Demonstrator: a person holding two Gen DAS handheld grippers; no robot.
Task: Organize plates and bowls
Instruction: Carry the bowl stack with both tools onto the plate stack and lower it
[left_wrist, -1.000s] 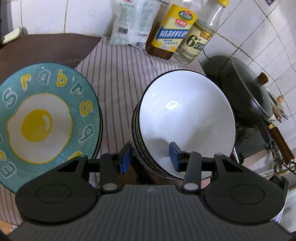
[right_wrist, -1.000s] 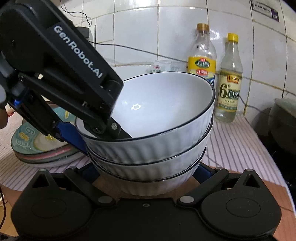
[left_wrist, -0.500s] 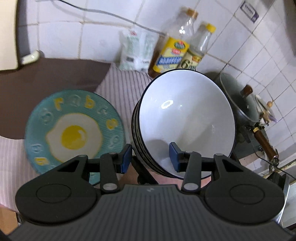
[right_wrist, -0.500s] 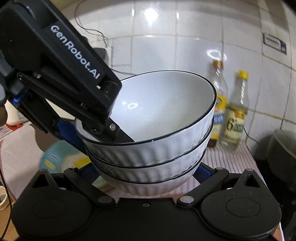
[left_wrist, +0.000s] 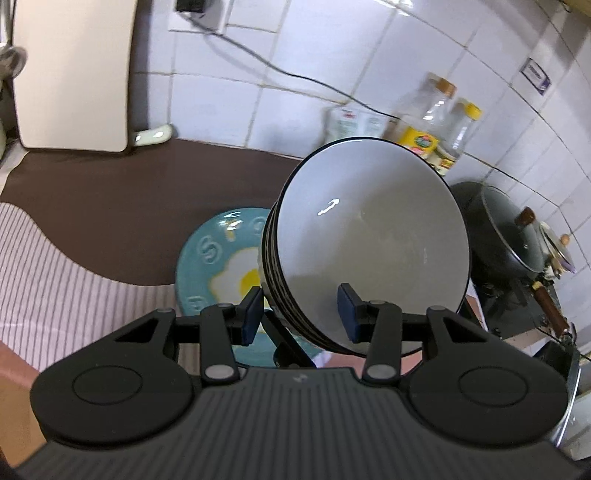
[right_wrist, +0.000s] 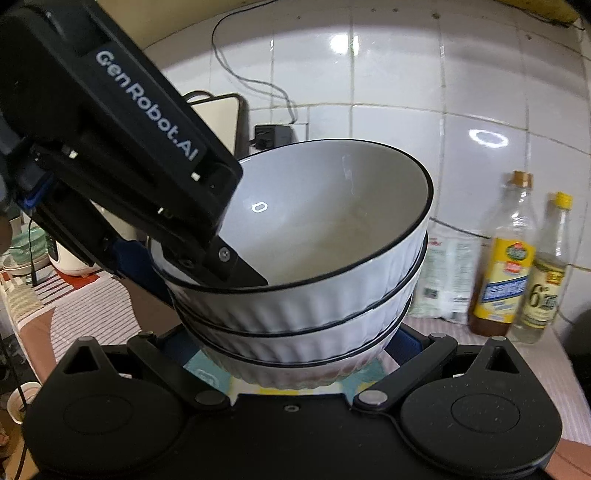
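Bowls (left_wrist: 369, 243): a nested stack of white ribbed bowls with dark rims, held off the counter by both grippers. Left gripper (left_wrist: 301, 314) pinches the near wall of the stack: one blue pad (left_wrist: 347, 312) lies inside the top bowl, the other (left_wrist: 253, 310) outside against the stacked rims, jaws at a narrow spread set by the wall thickness. Seen from the right wrist, the left gripper (right_wrist: 221, 266) comes in from the upper left and its inner finger lies down the inside of the top bowl. Right gripper (right_wrist: 295, 347) cradles the lowest bowl of the stack (right_wrist: 303, 295) from either side, jaws wide; the pads are mostly hidden behind the bowl, so contact is probable but not fully visible. Teal egg-print plate (left_wrist: 218, 266) sits on the striped cloth (left_wrist: 55, 266) below and left of the stack, partly covered by it. Two bottles (right_wrist: 524, 258) stand at the tiled wall to the right, and a dark lidded wok (left_wrist: 513, 236) is beside them.
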